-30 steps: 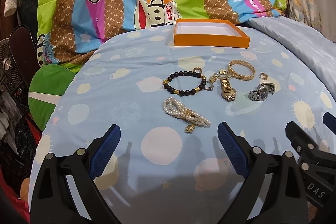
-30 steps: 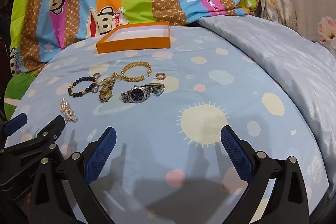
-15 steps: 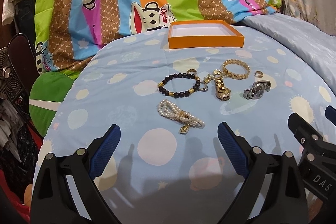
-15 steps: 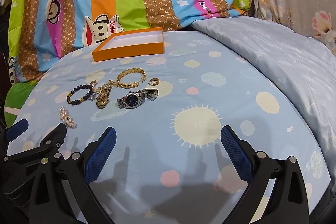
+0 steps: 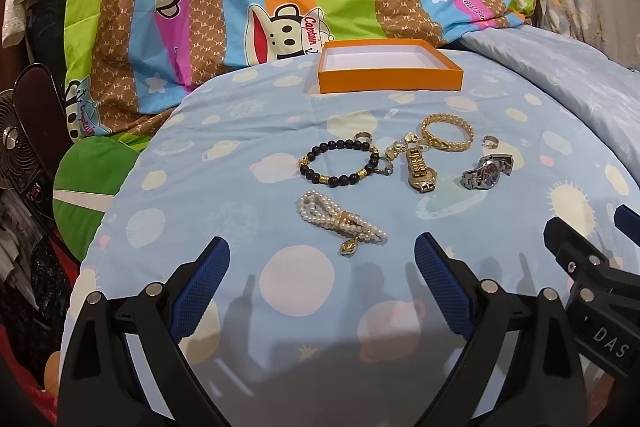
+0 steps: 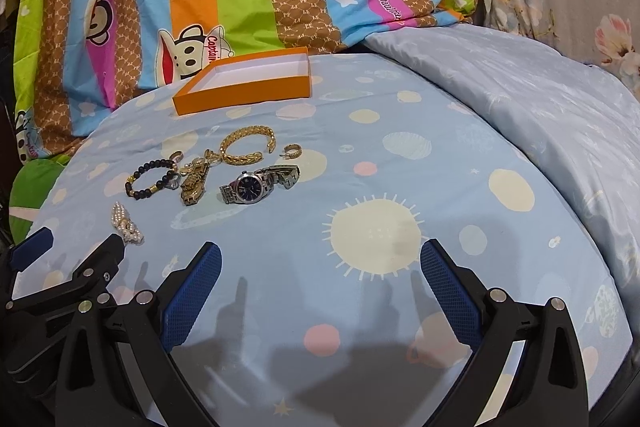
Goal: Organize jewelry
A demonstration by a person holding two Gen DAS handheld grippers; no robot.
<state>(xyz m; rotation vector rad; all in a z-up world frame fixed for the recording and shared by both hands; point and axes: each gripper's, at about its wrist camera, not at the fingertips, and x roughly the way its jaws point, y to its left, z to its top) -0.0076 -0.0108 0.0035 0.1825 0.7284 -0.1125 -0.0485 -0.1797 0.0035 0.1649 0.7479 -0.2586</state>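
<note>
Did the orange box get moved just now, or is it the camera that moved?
No. The orange box keeps its place beside the monkey print on the striped cloth, and the gold bangle lies the same way before it. Only the view shifted.

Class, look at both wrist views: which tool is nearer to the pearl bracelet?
Left. The left tool sits open just short of the pearl bracelet; the right tool, also open, is off to the bracelet's right, beyond the left one.
</note>
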